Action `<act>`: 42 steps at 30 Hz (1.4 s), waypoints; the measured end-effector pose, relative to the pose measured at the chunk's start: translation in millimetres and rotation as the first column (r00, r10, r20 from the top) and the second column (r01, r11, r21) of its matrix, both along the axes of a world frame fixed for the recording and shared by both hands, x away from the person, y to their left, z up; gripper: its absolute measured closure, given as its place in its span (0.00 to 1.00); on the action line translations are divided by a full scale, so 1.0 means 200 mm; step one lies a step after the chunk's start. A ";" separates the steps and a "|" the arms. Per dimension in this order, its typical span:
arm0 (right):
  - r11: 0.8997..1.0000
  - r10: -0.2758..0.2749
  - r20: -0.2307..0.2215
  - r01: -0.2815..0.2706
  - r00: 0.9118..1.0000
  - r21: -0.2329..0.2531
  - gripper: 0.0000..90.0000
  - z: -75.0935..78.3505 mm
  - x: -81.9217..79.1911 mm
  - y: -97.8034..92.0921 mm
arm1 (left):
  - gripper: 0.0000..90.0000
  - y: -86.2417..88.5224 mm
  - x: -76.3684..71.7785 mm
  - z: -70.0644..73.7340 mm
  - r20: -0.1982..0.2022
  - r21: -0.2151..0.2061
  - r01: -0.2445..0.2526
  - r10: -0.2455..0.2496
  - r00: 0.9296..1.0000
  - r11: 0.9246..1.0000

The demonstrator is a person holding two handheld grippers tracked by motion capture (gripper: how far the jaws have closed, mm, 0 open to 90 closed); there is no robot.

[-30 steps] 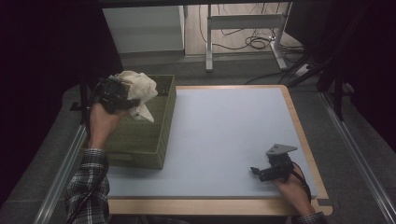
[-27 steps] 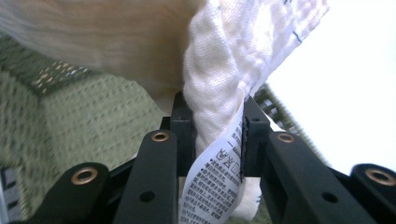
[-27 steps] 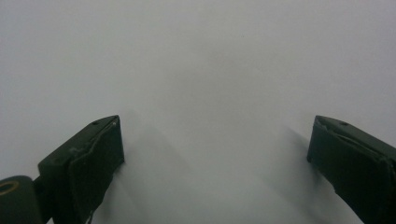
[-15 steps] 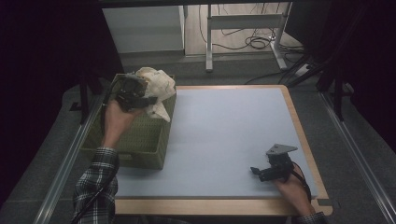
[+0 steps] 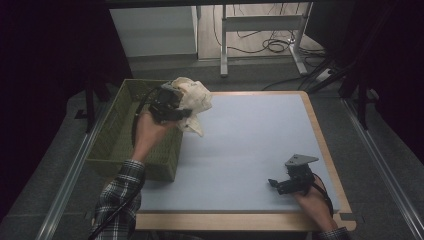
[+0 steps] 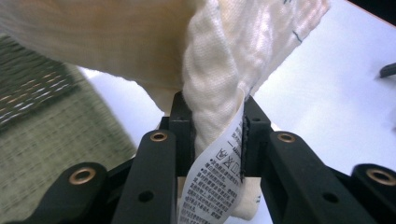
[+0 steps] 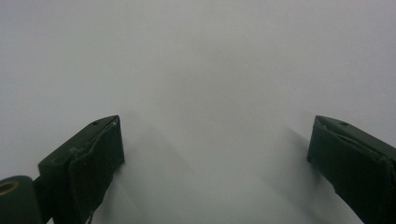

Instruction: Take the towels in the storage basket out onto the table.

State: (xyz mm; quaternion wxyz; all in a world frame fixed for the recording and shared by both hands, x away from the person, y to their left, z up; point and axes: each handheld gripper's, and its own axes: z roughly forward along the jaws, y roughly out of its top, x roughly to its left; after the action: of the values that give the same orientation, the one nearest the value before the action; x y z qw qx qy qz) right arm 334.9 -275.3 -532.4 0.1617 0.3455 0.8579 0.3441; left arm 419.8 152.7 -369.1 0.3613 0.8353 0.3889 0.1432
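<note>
We hold the cloth point(image 5: 192, 97) clamped in the left hand-held gripper point(image 6: 217, 135), lifted clear of the basket point(image 5: 117, 145); placement on the tabletop point(image 5: 250, 145) remains. Right hand-held gripper point(image 7: 215, 158) wide open, empty.

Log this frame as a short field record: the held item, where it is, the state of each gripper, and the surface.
held item: cream cloth with a printed care label
held by: left gripper, fingers shut on a fold of the cloth
cloth position: lifted, over the right rim of the green woven basket and the table edge
right gripper: open, holding nothing, low over the near right of the table
surface: pale blue table with a wooden border
</note>
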 end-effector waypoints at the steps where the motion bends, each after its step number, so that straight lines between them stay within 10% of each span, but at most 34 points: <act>1: 1.000 0.000 0.000 0.000 1.000 0.000 0.04 0.00 0.00 0.00 | 0.80 -0.02 0.00 0.00 -0.002 0.000 0.010 -0.010 1.000 1.000; 42: 1.000 0.000 -0.001 0.000 1.000 -0.002 0.04 0.00 0.00 0.00 | 0.76 -0.81 -0.09 -0.56 -0.082 0.014 0.233 -0.232 0.969 0.972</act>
State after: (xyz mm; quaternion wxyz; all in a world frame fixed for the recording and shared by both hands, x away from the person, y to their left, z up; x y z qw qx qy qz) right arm 334.9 -275.5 -532.2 0.1616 0.3454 0.8584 0.3431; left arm 402.1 -10.0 -481.1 0.3502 0.8843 0.3006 0.0711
